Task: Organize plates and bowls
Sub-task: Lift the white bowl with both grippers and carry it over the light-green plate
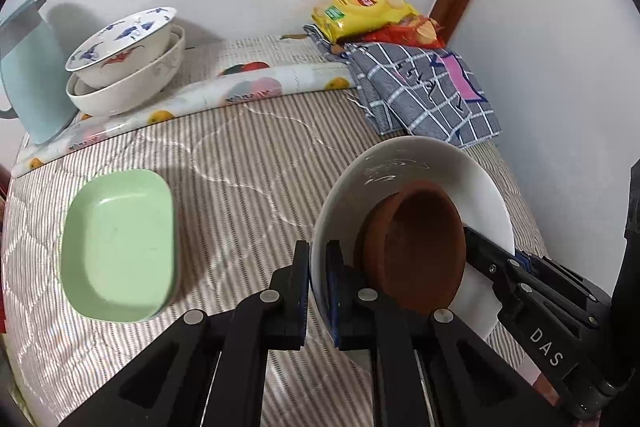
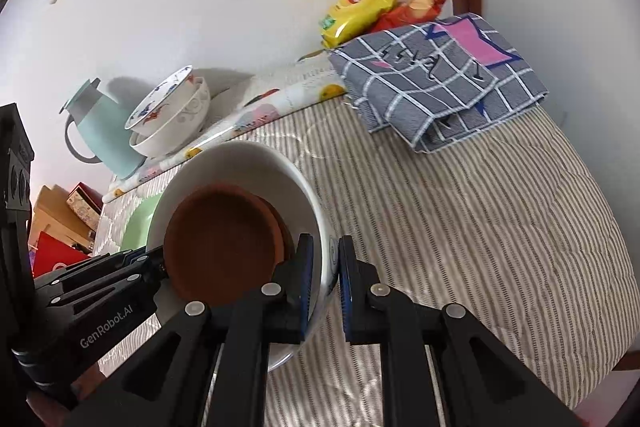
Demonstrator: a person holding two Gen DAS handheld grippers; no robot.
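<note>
A white bowl [image 1: 416, 171] sits tilted at the lower right of the left wrist view, lifted above the striped surface, with a smaller brown bowl [image 1: 420, 247] nested inside it and leaning toward the lower side of the rim. A pale green rectangular dish [image 1: 120, 247] with rounded corners lies flat at the lower left of that view, well apart from the white bowl. At the upper left, a white bowl with blue and red painted figures [image 1: 120, 43] rests tilted inside a larger plain white bowl [image 1: 132, 87], the pair standing on the fruit-printed cloth near the wall.
</note>
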